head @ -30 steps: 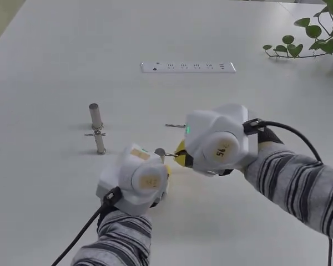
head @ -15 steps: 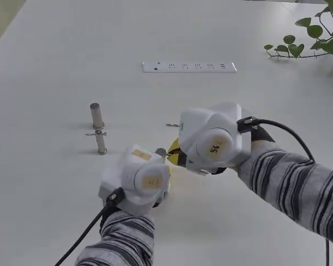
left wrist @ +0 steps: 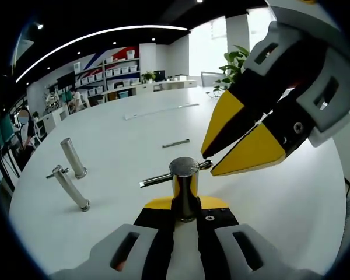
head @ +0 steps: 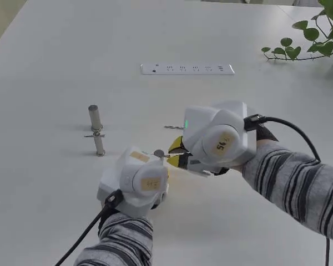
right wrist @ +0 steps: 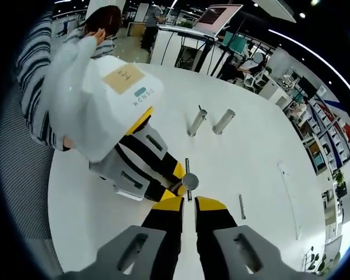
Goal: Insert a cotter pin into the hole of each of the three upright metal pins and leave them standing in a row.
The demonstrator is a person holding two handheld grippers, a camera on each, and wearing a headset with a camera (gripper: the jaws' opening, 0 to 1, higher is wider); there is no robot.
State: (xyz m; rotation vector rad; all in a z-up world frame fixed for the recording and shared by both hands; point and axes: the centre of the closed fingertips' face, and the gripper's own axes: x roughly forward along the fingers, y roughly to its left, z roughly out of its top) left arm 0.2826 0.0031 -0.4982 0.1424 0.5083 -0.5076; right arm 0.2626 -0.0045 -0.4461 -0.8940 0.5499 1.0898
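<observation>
My left gripper [left wrist: 185, 207] is shut on an upright metal pin [left wrist: 185, 185], seen also near the table's front [head: 159, 153]. A cotter pin [left wrist: 162, 177] runs through the hole under its head. My right gripper [right wrist: 189, 204] comes in from the right, its yellow jaws close around the cotter pin's looped end [left wrist: 205, 165]. To the left stand two more metal pins: the nearer one [head: 99, 144] carries a cotter pin, the farther one [head: 93, 117] is bare. A spare cotter pin [head: 175, 127] lies on the table behind the grippers.
A white power strip [head: 187, 68] lies across the back of the white table [head: 55, 66]. Plant leaves [head: 299, 47] hang over the far right corner. Cables trail from both grippers toward me.
My right gripper has drifted slightly right and rolled, so its two yellow tips now show apart. The left gripper and its pin hold still.
</observation>
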